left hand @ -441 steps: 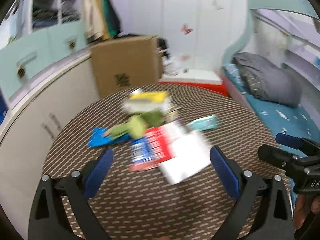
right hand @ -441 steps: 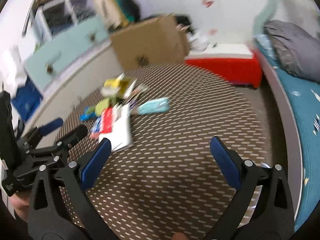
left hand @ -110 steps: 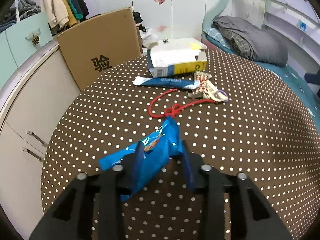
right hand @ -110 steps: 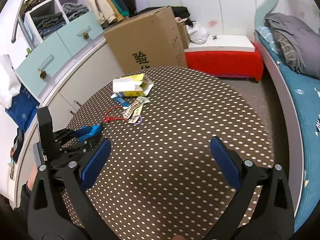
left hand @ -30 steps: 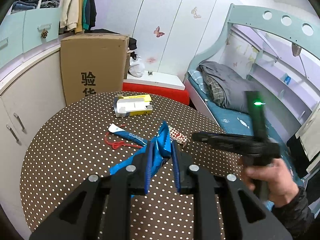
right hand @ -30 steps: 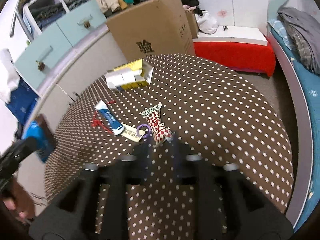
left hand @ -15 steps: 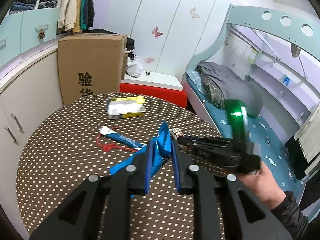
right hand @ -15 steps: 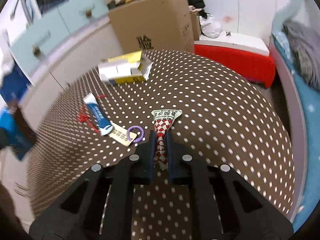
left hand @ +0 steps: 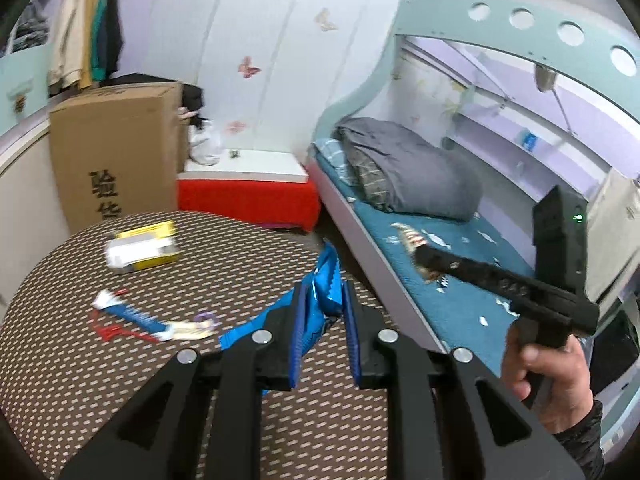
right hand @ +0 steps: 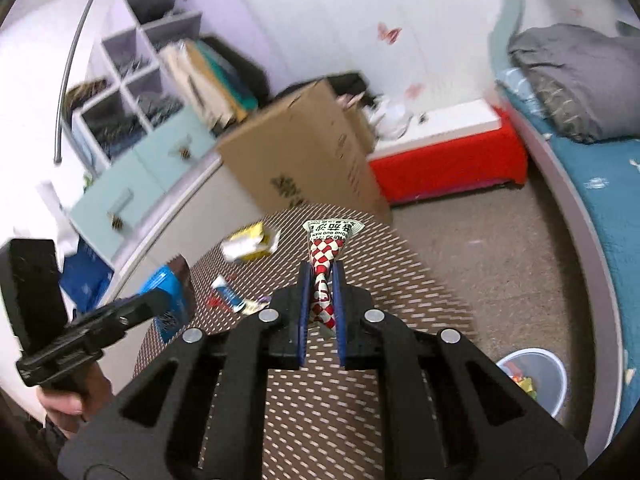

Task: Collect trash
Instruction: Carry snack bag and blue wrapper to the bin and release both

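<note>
1. On the worktop [left hand: 60,380], lower left of my left view, lie a blue tube wrapper [left hand: 132,314] and, above it, a yellow-and-white box [left hand: 142,251].
2. My left tongs [left hand: 323,332] are clamped on a blue wrapper [left hand: 326,284] at centre frame.
3. My right tongs [right hand: 319,306] are pinched tight on a red-and-white checkered packet [right hand: 326,258], centre of my right view.
4. A bin [right hand: 534,382] with scraps sits on the floor, lower right.

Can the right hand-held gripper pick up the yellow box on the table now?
Probably not yet: the right hand-held gripper is shut on the checkered wrapper, so its jaws are occupied, and the yellow box lies apart on the table.
</note>
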